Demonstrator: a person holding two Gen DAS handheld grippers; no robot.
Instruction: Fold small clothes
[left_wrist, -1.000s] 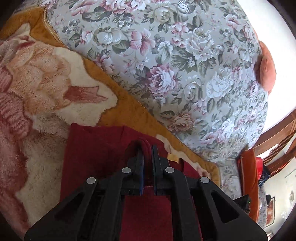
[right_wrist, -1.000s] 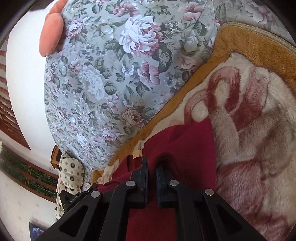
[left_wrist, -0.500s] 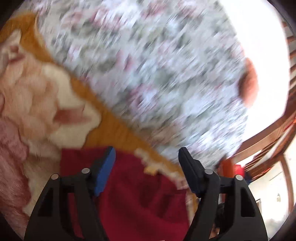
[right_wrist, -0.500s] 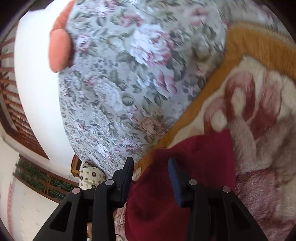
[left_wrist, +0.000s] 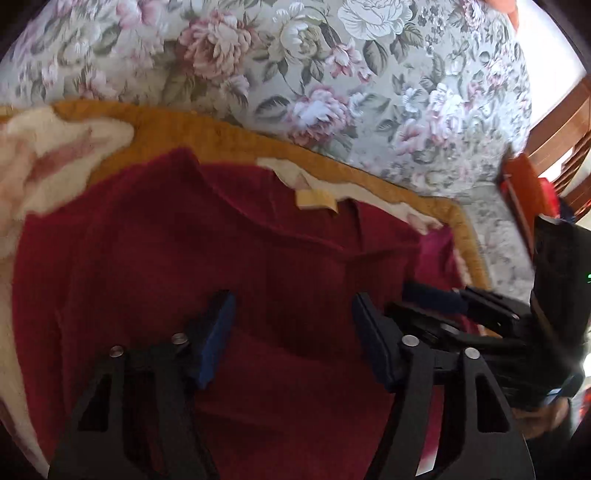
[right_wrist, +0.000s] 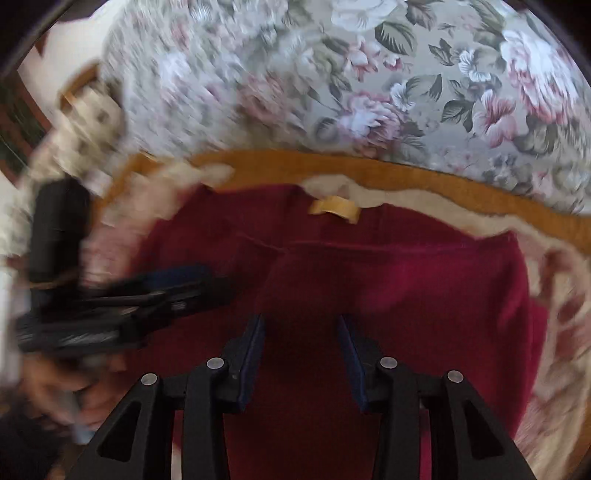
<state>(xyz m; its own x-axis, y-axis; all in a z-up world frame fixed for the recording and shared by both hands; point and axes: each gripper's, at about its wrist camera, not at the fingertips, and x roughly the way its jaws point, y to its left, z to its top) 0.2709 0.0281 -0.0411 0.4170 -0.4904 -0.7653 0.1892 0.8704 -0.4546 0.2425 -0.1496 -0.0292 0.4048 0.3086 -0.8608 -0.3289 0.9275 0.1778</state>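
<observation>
In the left wrist view, the left gripper (left_wrist: 291, 321) hangs over a dark red garment (left_wrist: 258, 258) with its jaws spread wide and nothing between them; whether the fingertips touch the cloth cannot be told. The garment lies creased on a fleecy cream and orange blanket (left_wrist: 221, 129), its tan label (left_wrist: 317, 199) at the far edge, with a flowered bedspread (left_wrist: 332, 74) beyond. The right gripper (left_wrist: 432, 299) shows at the right edge, low over the garment. In the right wrist view, the right gripper (right_wrist: 301, 332) has its jaws parted and empty above the same garment (right_wrist: 388, 280), which spreads out ahead up to its label (right_wrist: 334, 208). The left gripper (right_wrist: 173, 284) is a blur at the left, over the garment's edge.
</observation>
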